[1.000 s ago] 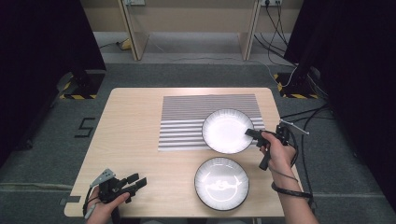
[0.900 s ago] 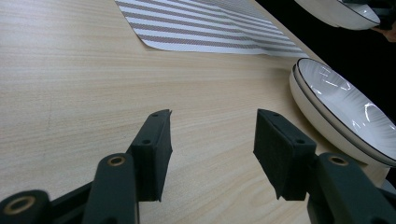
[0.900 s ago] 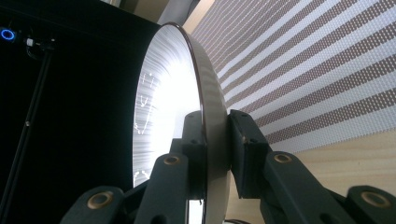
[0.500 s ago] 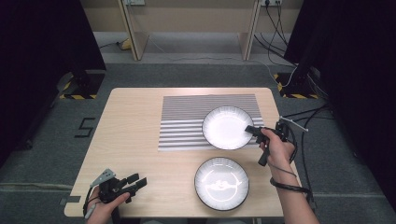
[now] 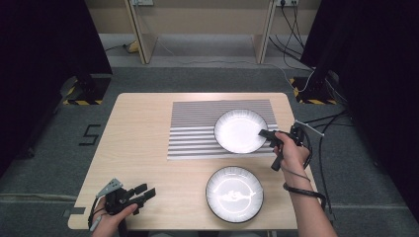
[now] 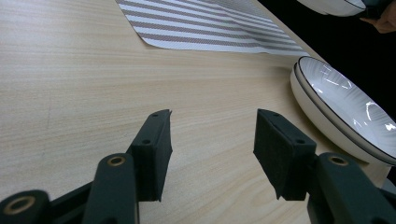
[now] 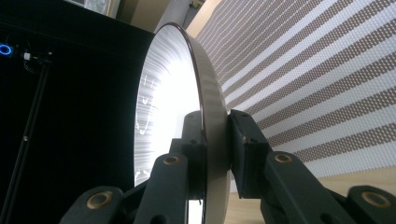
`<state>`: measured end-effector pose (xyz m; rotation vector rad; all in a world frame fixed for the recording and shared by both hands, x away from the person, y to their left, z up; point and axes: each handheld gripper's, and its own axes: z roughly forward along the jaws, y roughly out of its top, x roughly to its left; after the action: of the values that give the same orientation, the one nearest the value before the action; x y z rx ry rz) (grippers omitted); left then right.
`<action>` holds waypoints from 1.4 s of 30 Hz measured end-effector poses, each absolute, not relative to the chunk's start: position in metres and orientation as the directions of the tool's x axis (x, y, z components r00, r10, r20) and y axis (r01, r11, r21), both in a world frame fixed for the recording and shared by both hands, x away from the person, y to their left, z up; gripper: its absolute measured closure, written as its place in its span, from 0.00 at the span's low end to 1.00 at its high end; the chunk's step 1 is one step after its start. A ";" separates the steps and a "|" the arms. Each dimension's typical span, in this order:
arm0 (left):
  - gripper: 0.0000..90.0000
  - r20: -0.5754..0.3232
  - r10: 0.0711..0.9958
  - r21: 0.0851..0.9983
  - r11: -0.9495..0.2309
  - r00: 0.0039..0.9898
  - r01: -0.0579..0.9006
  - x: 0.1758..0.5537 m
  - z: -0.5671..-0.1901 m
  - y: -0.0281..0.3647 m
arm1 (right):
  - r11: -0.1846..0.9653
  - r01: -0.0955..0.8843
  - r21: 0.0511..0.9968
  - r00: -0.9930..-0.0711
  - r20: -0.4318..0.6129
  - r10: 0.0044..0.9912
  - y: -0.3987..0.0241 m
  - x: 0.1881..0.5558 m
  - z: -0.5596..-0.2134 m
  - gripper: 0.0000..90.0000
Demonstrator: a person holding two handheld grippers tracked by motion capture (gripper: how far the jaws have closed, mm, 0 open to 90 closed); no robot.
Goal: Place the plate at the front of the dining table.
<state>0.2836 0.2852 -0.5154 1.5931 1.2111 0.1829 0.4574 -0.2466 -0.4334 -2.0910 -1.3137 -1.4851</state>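
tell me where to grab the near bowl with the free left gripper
Take the near bowl by its raised rim on the left side, one pad inside and one outside, as the right gripper holds the far bowl. It sits flat and too wide to span; the open left gripper faces that edge.

Lab-like recording room — black curtains (image 5: 44,44), floor cables (image 5: 326,123), hazard-striped stand bases (image 5: 81,101).
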 end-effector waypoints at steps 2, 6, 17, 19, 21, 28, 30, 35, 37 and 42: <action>0.51 -0.443 0.763 0.795 0.092 0.470 0.599 0.284 -0.515 0.285 | -0.562 0.780 0.275 0.069 0.855 0.514 -0.245 0.461 -0.432 0.85; 0.51 -0.444 0.763 0.795 0.093 0.470 0.600 0.284 -0.515 0.286 | -0.563 0.781 0.271 0.071 0.857 0.511 -0.243 0.466 -0.431 0.85; 0.51 -0.444 0.762 0.794 0.091 0.471 0.601 0.284 -0.516 0.286 | -0.572 0.775 0.268 0.077 0.859 0.506 -0.241 0.473 -0.429 0.85; 0.51 -0.444 0.763 0.794 0.092 0.470 0.601 0.284 -0.516 0.286 | -0.573 0.775 0.268 0.076 0.860 0.505 -0.241 0.475 -0.428 0.85; 0.51 -0.444 0.762 0.794 0.092 0.470 0.601 0.284 -0.516 0.286 | -0.576 0.773 0.264 0.078 0.862 0.500 -0.241 0.476 -0.427 0.85; 0.51 -0.444 0.762 0.794 0.092 0.471 0.601 0.284 -0.516 0.286 | -0.576 0.772 0.268 0.075 0.862 0.501 -0.238 0.482 -0.425 0.85; 0.51 -0.444 0.763 0.794 0.091 0.470 0.601 0.284 -0.516 0.286 | -0.577 0.772 0.268 0.076 0.862 0.502 -0.237 0.484 -0.424 0.85; 0.51 -0.444 0.762 0.795 0.092 0.472 0.600 0.284 -0.516 0.286 | -0.581 0.769 0.264 0.078 0.865 0.496 -0.236 0.487 -0.423 0.85; 0.51 -0.444 0.762 0.794 0.091 0.471 0.601 0.284 -0.516 0.286 | -0.585 0.768 0.259 0.082 0.867 0.491 -0.235 0.489 -0.423 0.85; 0.51 -0.445 0.760 0.793 0.088 0.474 0.603 0.284 -0.517 0.285 | -0.590 0.768 0.251 0.089 0.869 0.486 -0.233 0.494 -0.425 0.85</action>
<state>0.2840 0.2852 -0.5169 1.5987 1.2093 0.1740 0.4936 -0.2332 -0.4247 -2.1006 -1.2519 -1.5013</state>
